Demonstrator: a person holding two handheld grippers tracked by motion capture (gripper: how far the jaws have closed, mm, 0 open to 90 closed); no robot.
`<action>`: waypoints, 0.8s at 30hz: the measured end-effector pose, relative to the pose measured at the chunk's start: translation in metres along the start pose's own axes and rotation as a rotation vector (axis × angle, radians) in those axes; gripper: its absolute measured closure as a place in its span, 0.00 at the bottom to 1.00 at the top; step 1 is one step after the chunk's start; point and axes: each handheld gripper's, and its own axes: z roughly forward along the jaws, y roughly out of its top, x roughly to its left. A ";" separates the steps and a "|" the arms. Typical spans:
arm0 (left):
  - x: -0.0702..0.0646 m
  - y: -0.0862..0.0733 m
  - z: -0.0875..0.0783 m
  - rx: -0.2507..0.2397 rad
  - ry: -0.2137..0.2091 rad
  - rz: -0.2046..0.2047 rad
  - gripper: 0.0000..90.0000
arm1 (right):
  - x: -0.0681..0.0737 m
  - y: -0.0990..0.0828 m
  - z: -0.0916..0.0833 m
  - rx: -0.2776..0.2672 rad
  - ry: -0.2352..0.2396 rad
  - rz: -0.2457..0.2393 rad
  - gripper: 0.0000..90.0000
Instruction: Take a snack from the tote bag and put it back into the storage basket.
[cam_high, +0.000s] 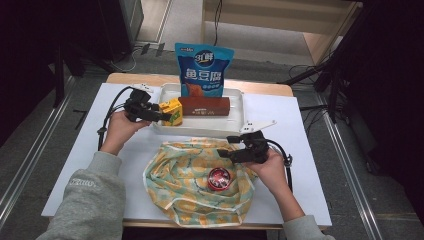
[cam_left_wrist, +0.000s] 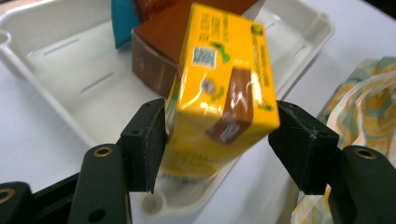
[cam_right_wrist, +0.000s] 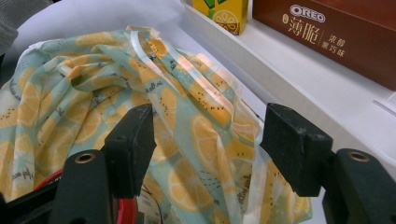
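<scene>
The work looks like moving goods out of the fruit-print bag (cam_high: 197, 182) into the white tray (cam_high: 235, 127). Three are in the tray so far: the blue pouch (cam_high: 203, 70) at its back, the brown Oreo box (cam_high: 204, 106) lying flat, and the yellow carton (cam_high: 171, 112) at the left end. The red round tin (cam_high: 219, 177) remains in the bag.

The left gripper (cam_high: 159, 116) has its jaws spread wide around the carton (cam_left_wrist: 219, 88); in the left gripper view the carton is blurred, and the pads seem to stand just off it, so I judge it released rather than pinched. The right gripper (cam_high: 227, 151) hovers at the bag's upper right edge, jaws apart, with the fabric (cam_right_wrist: 196, 126) beyond them and nothing gripped
</scene>
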 end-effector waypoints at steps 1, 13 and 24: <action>0.000 -0.002 -0.002 -0.005 -0.001 -0.005 0.42 | 0.000 0.000 0.000 0.001 0.003 0.004 0.39; -0.002 -0.014 -0.018 -0.016 -0.001 -0.036 0.44 | 0.000 0.005 0.004 0.001 0.012 -0.007 0.39; -0.010 -0.021 -0.028 -0.040 -0.033 -0.077 0.72 | 0.001 0.010 0.012 0.007 0.030 -0.026 0.39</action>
